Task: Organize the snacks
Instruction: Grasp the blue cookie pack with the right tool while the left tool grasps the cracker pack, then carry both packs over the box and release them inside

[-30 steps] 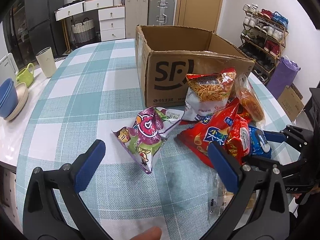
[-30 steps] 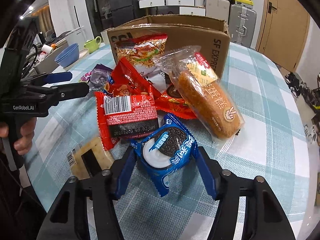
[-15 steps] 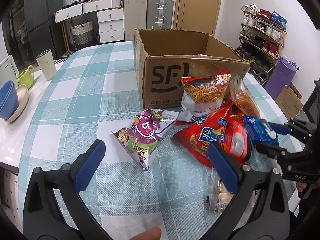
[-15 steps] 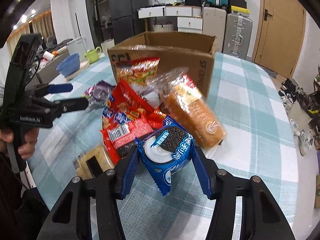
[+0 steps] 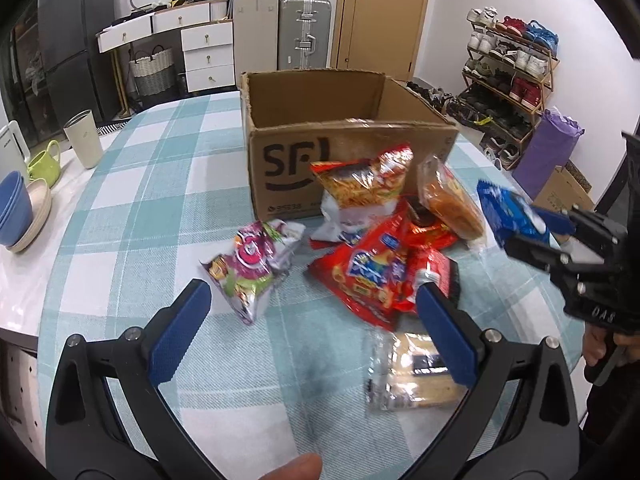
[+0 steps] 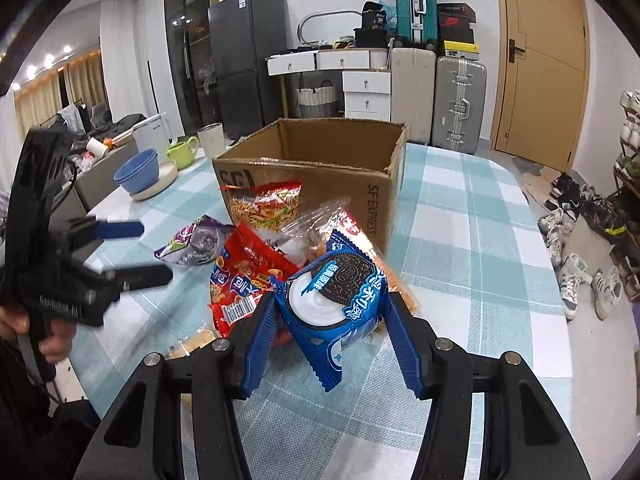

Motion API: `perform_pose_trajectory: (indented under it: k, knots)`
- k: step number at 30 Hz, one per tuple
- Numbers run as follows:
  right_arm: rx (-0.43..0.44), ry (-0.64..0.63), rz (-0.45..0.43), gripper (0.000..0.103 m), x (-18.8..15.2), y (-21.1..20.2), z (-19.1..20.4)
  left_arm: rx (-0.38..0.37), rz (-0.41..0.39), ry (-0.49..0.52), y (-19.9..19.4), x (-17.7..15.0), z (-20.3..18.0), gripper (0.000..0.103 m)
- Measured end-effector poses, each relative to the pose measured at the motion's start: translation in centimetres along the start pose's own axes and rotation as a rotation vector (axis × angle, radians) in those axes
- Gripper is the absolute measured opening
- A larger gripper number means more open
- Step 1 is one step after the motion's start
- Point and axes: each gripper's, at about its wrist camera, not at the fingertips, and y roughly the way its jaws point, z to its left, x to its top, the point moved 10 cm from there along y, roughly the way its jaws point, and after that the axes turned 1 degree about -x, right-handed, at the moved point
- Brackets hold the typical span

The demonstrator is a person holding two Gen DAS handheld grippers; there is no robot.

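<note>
The right tongs (image 6: 332, 344) clench a blue cookie packet (image 6: 336, 300) above the counter (image 6: 460, 240). The left tongs (image 5: 312, 320) gape empty.

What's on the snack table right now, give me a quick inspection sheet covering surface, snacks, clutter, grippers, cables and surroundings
Surface: checked tablecloth, covering a table.
Job's things: open cardboard box, no snacks seen in the part of it in view; purple bag, red chip bag, noodle snack bag, cake loaf and clear cracker pack lie outside it.
Clutter: blue bowls, green mug, beige tumbler.
Grippers: right hand-held gripper shut on blue cookie pack, raised off the table; left hand-held gripper open, empty.
Cables: a dark cable behind the left gripper.
Surroundings: suitcases, shoe rack, door.
</note>
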Motion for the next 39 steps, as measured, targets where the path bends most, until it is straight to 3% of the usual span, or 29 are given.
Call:
perform_pose_trajectory:
  k: [12,23,31,33,39]
  knots:
    - [0.017,-0.007,0.004,0.055,0.0,-0.2,0.6,-0.043,0.107,0.12,1.3,-5.2,-5.9,0.102]
    - [0.015,-0.004,0.012,0.055,-0.2,0.0,0.5,-0.057,0.169,0.158,2.9,-7.7,-8.4,0.102]
    - [0.02,-0.002,0.019,0.055,-0.4,0.2,0.6,-0.134,0.191,0.201,3.0,-8.6,-9.9,0.071]
    - [0.025,-0.003,0.02,0.055,-0.4,0.2,0.7,-0.159,0.187,0.213,2.8,-8.6,-10.4,0.057]
    - [0.026,-0.007,0.013,0.055,-0.3,0.1,0.8,-0.182,0.17,0.213,2.0,-8.1,-10.6,0.052]
